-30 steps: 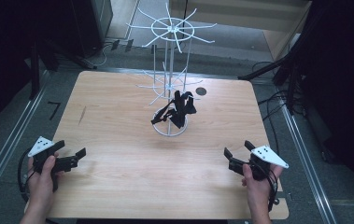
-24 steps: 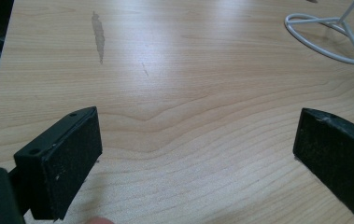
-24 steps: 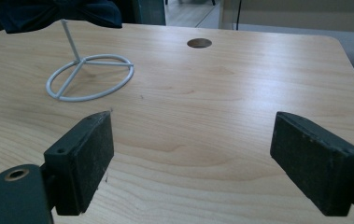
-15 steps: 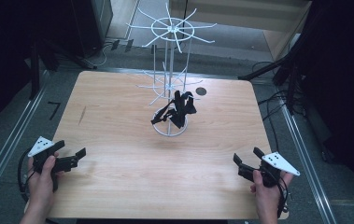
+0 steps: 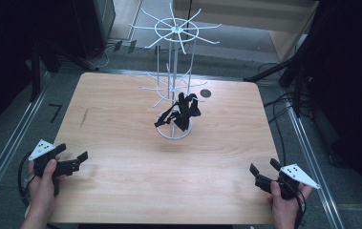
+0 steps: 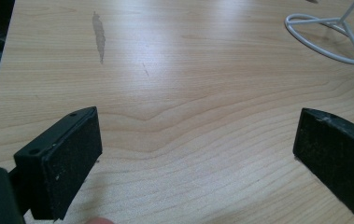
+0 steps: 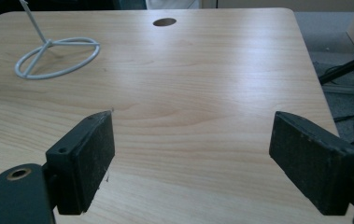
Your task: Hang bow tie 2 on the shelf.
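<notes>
A white wire display stand (image 5: 173, 71) rises from a ring base (image 5: 175, 131) near the middle of the wooden table (image 5: 121, 167). A black strapped item (image 5: 181, 112) hangs on its lower arms. At the table's front left corner my left gripper (image 5: 71, 155) is open, jaws wide apart over bare wood (image 6: 198, 149). Down at the front right corner, my right gripper (image 5: 263, 172) is open too, nothing between its jaws (image 7: 191, 149). The ring base shows in the left gripper view (image 6: 326, 39) and in the right gripper view (image 7: 58, 56).
A round cable hole (image 5: 205, 93) sits in the table behind the stand, seen also in the right gripper view (image 7: 165, 22). A dark scuff mark (image 6: 99, 35) lies on the wood at the left. Cables (image 5: 283, 102) trail on the floor to the right.
My right gripper has drawn back toward the table's front right corner. The left gripper has stayed where it was.
</notes>
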### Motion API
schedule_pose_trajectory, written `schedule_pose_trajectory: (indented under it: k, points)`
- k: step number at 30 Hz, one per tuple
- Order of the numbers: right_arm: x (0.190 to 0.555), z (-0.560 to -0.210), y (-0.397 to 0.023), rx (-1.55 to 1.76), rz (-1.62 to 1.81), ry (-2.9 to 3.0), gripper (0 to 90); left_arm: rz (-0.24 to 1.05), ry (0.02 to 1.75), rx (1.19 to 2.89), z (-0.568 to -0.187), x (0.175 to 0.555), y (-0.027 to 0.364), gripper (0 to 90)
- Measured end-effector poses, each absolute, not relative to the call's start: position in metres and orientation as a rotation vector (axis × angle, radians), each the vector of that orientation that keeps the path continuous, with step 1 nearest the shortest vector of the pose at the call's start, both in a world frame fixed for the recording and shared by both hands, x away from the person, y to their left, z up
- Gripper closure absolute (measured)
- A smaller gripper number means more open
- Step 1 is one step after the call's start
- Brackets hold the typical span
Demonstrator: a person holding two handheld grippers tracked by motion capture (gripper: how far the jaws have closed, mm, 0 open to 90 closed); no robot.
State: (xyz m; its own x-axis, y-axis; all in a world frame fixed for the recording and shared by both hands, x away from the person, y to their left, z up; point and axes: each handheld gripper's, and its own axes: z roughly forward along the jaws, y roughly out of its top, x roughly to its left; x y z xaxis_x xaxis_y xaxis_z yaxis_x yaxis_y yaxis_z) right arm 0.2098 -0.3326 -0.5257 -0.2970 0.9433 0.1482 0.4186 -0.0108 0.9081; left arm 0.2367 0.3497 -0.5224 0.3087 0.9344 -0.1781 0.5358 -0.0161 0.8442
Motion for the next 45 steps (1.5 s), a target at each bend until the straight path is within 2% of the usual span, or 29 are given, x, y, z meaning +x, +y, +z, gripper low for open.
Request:
schedule_pose_trajectory:
  k: [14,45]
  points:
    - [0.194,-0.537,-0.365,1.472,1.244,1.713,14.8,0.556,1.346,1.681,-0.522,0.236,0.350,1.6]
    - [0.179,-0.552,-0.395,1.563,1.215,1.670,17.6,0.556,1.348,1.679,-0.523,0.237,0.350,1.6]
